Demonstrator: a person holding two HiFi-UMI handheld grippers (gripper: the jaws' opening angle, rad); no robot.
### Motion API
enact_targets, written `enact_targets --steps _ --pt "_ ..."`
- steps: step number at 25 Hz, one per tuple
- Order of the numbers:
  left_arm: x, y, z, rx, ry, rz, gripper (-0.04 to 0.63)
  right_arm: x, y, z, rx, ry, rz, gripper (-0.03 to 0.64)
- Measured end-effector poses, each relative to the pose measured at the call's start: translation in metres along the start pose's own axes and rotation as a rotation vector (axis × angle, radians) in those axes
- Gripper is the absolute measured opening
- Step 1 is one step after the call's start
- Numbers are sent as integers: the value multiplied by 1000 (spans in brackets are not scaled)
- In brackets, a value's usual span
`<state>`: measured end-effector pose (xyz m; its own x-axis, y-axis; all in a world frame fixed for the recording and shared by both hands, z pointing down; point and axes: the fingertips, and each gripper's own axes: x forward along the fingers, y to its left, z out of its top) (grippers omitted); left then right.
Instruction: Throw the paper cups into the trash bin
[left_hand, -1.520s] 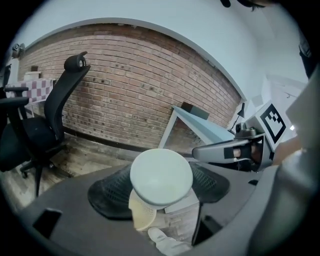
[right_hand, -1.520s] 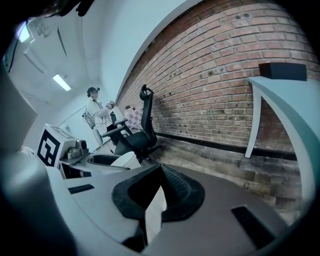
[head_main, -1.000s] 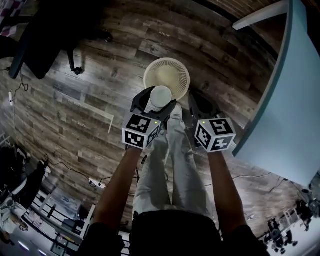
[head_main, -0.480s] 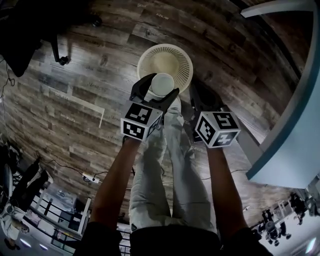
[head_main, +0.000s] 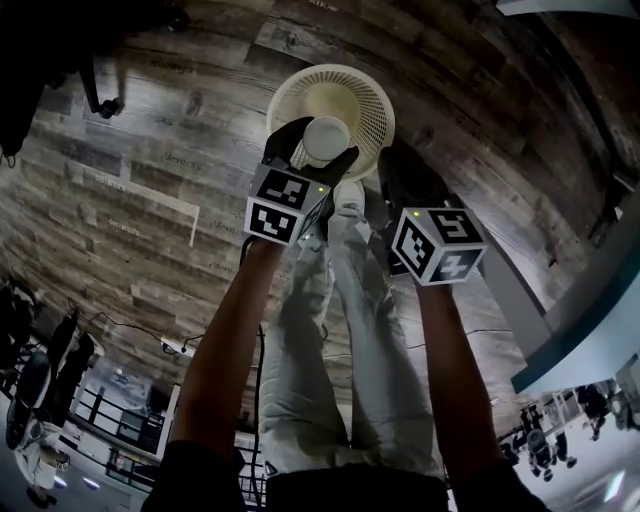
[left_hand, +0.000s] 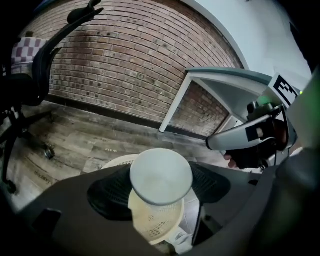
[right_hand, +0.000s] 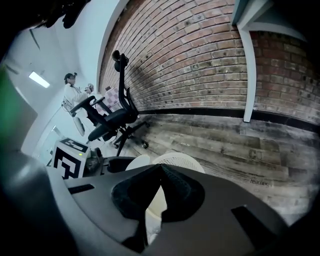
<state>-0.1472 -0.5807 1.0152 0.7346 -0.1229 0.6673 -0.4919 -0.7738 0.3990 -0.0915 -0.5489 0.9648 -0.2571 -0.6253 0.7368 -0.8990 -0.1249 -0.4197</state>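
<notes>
On the far left, office chair (right_hand: 111, 119): I see it standing dark on the plank floor (head_main: 150, 200), well apart from both of my grippers.
Brick wall (left_hand: 125, 60): it runs behind the chair, and the floor meets it at a dark skirting strip.
Left gripper (head_main: 315, 150): I read its jaws as pinched on the paper cup, one black pad against each side of the cup's wall.
Paper cup (head_main: 325, 138): white, held off the floor. From the head view it sits over the near part of the bin's open mouth, and I cannot see it touching the bin.
Trash bin (head_main: 375, 95): a cream, round basket with a perforated wall. It stands on the floor just ahead of the person's shoes, its mouth open upward.
Right gripper (head_main: 402, 170): its own view shows me the pads pressed together with nothing between them. It hangs just beside the left gripper, near the bin's right rim.
Table (head_main: 590, 320): its pale top fills the right edge of the head view, well apart from the bin.
</notes>
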Motion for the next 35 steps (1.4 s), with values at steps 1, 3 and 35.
enact_targets --steps 1,3,35 --pt "5 1 0 4 5 -7 359 2 0 -2 5 3 4 5" --pt "13 5 -2 13 22 -10 359 5 1 -6 13 11 12 5" --pt "-12 -14 -6 42 35 4 256 -12 16 -7 14 12 30 5"
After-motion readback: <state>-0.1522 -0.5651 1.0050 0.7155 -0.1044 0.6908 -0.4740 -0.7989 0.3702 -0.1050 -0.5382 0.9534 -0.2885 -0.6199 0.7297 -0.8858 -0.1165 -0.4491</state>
